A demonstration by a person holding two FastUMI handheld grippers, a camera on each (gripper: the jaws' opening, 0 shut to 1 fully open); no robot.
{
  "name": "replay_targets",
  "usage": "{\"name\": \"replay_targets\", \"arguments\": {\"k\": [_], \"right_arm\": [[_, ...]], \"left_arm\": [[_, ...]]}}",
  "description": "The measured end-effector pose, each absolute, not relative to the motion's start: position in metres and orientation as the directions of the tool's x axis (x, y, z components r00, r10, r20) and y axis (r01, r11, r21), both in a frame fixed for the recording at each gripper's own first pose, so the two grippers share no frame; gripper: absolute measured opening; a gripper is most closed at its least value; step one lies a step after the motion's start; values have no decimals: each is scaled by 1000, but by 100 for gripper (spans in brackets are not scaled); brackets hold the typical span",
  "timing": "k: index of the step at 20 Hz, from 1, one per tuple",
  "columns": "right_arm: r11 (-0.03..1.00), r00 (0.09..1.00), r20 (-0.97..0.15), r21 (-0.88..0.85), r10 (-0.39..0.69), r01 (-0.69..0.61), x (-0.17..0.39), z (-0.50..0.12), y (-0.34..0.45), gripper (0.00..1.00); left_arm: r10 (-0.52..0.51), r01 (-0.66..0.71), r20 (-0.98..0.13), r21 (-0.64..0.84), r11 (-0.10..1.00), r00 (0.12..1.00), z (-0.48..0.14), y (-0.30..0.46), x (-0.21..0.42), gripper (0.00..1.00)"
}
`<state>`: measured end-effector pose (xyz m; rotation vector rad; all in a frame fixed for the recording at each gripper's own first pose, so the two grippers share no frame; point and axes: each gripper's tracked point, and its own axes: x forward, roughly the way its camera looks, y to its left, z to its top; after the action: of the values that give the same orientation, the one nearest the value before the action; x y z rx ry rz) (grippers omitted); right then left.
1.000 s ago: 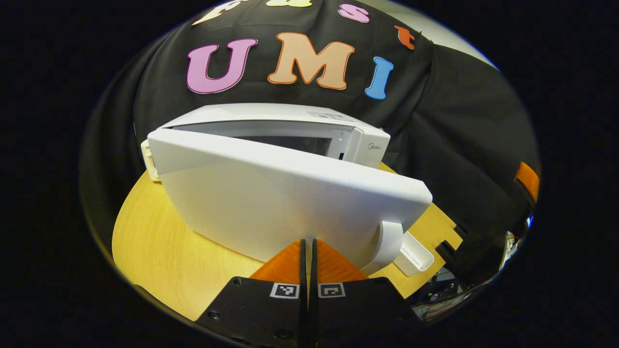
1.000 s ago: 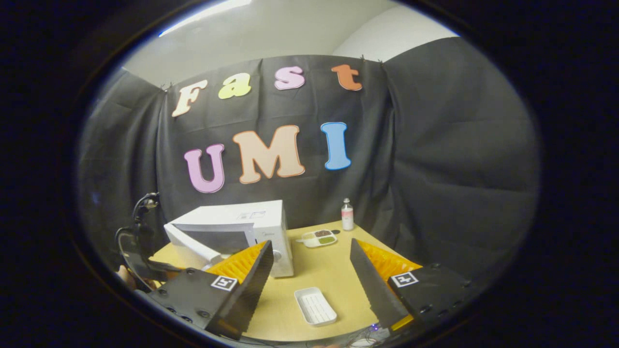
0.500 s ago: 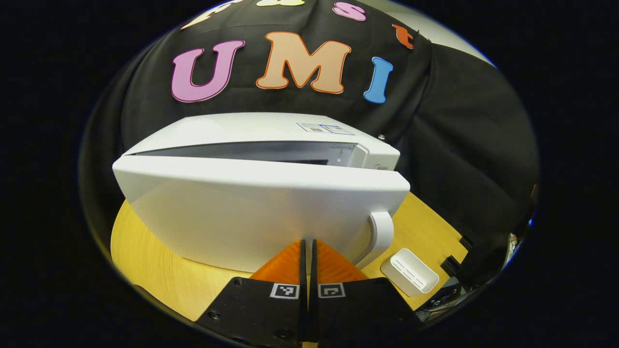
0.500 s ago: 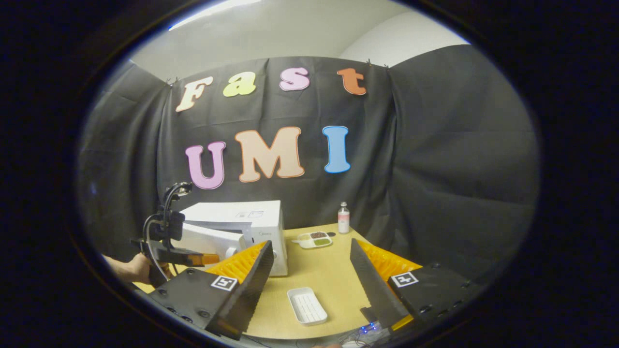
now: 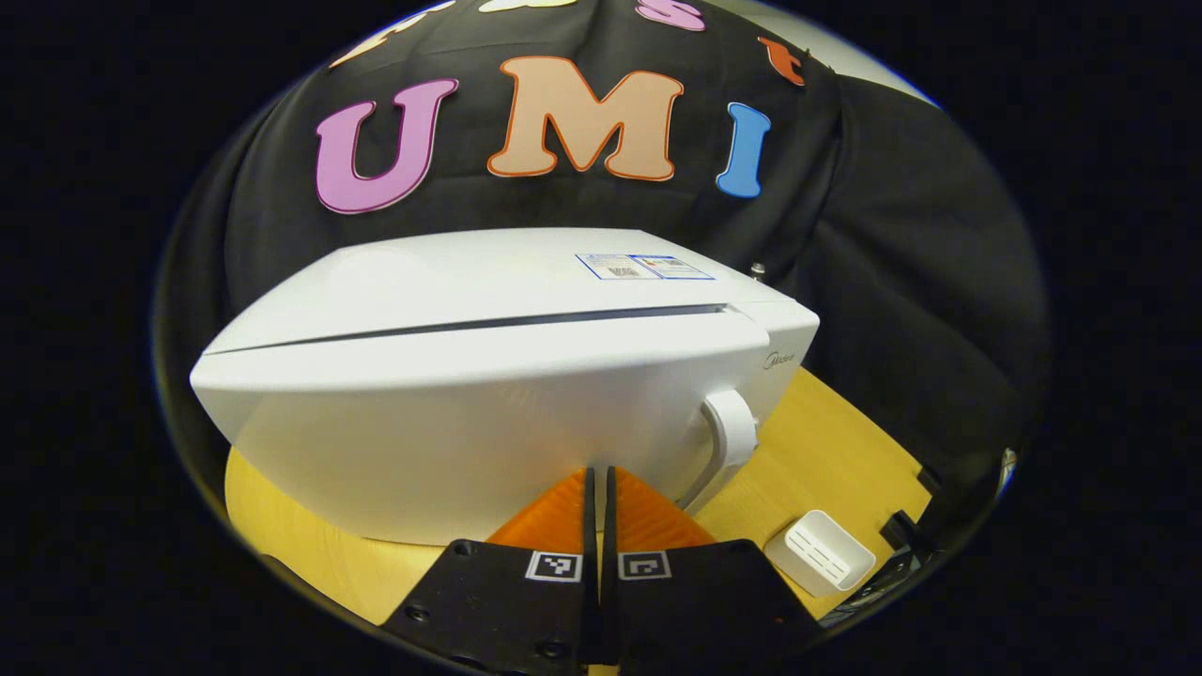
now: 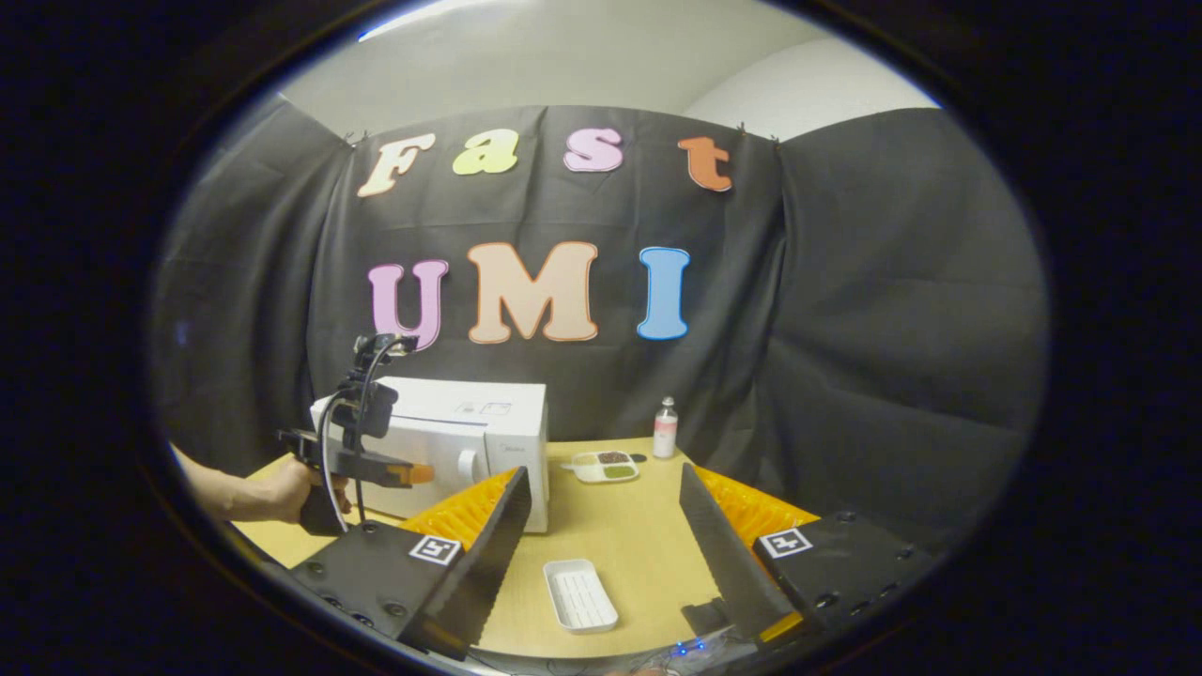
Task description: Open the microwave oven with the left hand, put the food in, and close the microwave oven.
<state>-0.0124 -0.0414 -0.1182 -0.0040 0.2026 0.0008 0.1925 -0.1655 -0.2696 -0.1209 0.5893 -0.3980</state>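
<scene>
Pushing with your left gripper (image 5: 597,481), fingers pressed together and holding nothing, you are nudging the microwave (image 5: 488,376) door nearly flush, so by the look of it the closing step is almost finished. Whether food is inside is hidden. Your right gripper (image 6: 601,526) is hanging spread wide and empty above the table (image 6: 620,526).

We held the left gripper (image 5: 597,479) level with its two orange fingers pressed together, nothing between them; in the right gripper view it (image 6: 413,474) pointed to the right, gripped from below by our left hand (image 6: 291,493) on a bare forearm. We kept the right gripper (image 6: 601,493) raised, its fingers spread wide apart and holding nothing.
</scene>
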Motion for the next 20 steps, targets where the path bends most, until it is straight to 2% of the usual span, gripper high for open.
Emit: {"name": "replay_targets", "arguments": {"k": [4,7,9,10,11,15,18,20], "right_arm": [[1000,978,-210,3,-1,2,-8,-122,-46,92],[1000,977,-215,17,-9,13,-6,-124,-51,92],[1000,976,-217,19,-6,10,-6,-126,-51,92],[1000,976,-218,19,-2,6,-6,-125,-51,99],[1000,976,-219,18,3,1,-7,-126,-49,92],[1000,976,-217,27,11,-5,-10,-127,-47,92],[999,979,-204,41,11,-3,-8,-124,-48,92],[999,979,-203,33,19,-12,-8,-126,-47,92]], "left_arm": [[-400,328,-500,-228,917,768,-268,-165,197,0],[-387,302,-444,-253,919,808,-264,-161,211,0],[-395,310,-480,-250,917,783,-272,-170,205,0],[-390,313,-480,-235,920,786,-272,-172,207,0],[-385,317,-479,-221,922,788,-273,-172,207,0],[-371,308,-496,-208,928,785,-281,-173,207,0],[-324,274,-525,-173,946,787,-287,-168,204,0],[-347,296,-445,-181,938,826,-262,-169,204,2]]}}
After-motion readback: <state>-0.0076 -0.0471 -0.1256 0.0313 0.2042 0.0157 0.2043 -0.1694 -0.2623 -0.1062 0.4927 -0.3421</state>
